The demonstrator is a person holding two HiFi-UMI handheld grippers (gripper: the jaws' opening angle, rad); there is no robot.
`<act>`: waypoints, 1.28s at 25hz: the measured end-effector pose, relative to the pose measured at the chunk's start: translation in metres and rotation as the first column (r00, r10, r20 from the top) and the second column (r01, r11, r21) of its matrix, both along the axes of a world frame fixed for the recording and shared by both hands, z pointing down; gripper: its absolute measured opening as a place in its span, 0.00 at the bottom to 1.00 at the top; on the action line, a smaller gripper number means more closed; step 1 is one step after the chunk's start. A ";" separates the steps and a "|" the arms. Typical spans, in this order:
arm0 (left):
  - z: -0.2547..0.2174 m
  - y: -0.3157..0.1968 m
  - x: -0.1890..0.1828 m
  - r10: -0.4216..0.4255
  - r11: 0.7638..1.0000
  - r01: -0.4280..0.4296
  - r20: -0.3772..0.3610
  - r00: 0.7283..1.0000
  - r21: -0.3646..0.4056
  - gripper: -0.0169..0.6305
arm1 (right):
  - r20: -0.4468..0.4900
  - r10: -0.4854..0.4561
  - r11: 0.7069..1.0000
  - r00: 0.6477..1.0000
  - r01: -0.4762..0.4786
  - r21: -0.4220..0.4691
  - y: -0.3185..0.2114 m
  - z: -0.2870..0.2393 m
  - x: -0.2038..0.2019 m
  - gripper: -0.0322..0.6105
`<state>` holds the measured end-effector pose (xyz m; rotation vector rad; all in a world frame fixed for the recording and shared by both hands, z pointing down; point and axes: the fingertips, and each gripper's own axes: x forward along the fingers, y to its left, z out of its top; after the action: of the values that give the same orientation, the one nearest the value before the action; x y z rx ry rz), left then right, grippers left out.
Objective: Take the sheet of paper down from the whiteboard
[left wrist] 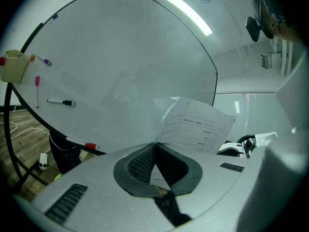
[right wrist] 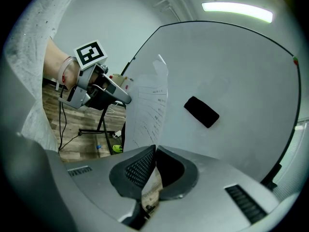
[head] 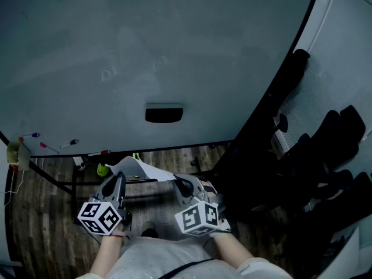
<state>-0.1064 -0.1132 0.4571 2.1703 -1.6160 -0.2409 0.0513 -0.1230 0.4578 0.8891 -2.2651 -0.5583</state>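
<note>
Head view: left hand-held gripper, right hand-held gripper both clamping paper; paper hanging clear of whiteboard, removal looking complete.

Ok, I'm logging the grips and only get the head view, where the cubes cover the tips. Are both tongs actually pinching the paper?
Observer: The left gripper view shows the left tongs shut on the paper, which rises from between the pads.
Operator: And the right?
Observer: The right gripper view shows the right tongs shut on it too, with the sheet edge-on between the pads.
Operator: Is the sheet blank?
Observer: No. Both gripper views show printed lines on it, too small to read.
</note>
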 end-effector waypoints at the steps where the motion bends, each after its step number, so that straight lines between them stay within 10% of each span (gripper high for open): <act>1: 0.000 0.002 0.001 0.001 1.000 -0.001 0.001 1.000 -0.002 0.05 | 0.003 0.002 1.000 1.000 -0.002 -0.002 0.002 0.000 0.002 0.08; 32: 0.016 0.095 0.027 -0.013 0.999 0.013 -0.005 1.000 -0.047 0.05 | 0.025 -0.001 0.998 1.000 0.003 -0.061 0.095 0.017 0.030 0.08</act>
<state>-0.0799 -0.0179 0.4729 2.1237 -1.6172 -0.2100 0.0814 -0.0280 0.4751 0.8680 -2.2928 -0.4786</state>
